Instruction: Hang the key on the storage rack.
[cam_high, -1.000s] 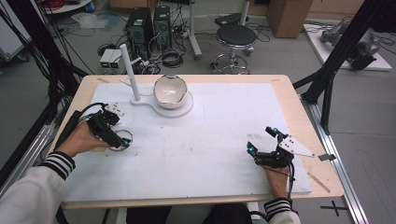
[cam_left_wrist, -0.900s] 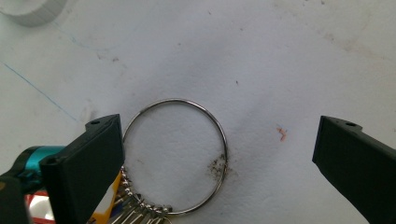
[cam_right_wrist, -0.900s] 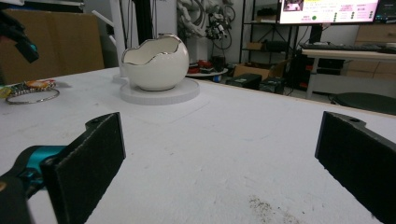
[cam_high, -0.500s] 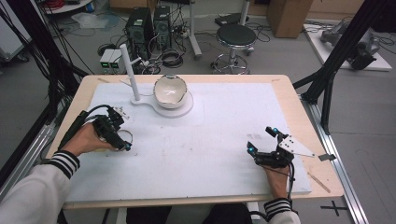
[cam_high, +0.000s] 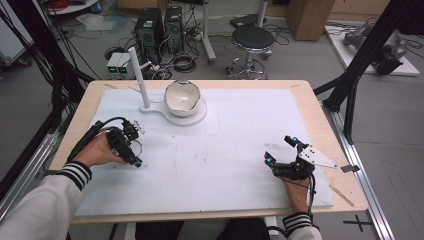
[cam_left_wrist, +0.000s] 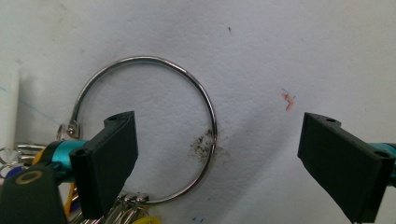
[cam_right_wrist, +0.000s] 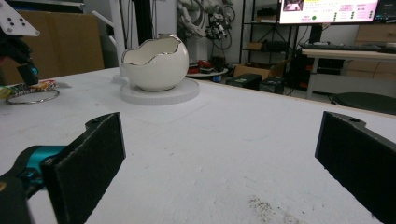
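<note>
A metal key ring (cam_left_wrist: 211, 109) with a bunch of keys (cam_left_wrist: 126, 205) lies flat on the white mat at the table's left. My left gripper (cam_left_wrist: 219, 119) points down over it. Its jaws have just been closing; the ring's right arc lies between them, but neither pad touches it. In the high view the left gripper (cam_high: 137, 147) sits over the keys (cam_high: 136, 131), held by a hand in a striped cuff. My right gripper (cam_high: 279, 148) rests low on the mat at the right. Seen in its own view, the right gripper (cam_right_wrist: 219, 126) is open and holds nothing.
A white egg-shaped bowl (cam_high: 182, 97) stands on a round white base (cam_high: 197, 116) at the back, with a white post (cam_high: 137, 75) to its left. The white mat (cam_high: 240, 130) covers most of the wooden table (cam_high: 340, 150). The right gripper view shows the bowl (cam_right_wrist: 154, 63) and the key ring (cam_right_wrist: 32, 97).
My left gripper has sunk a little toward the key ring on the mat. The right gripper has kept still.
</note>
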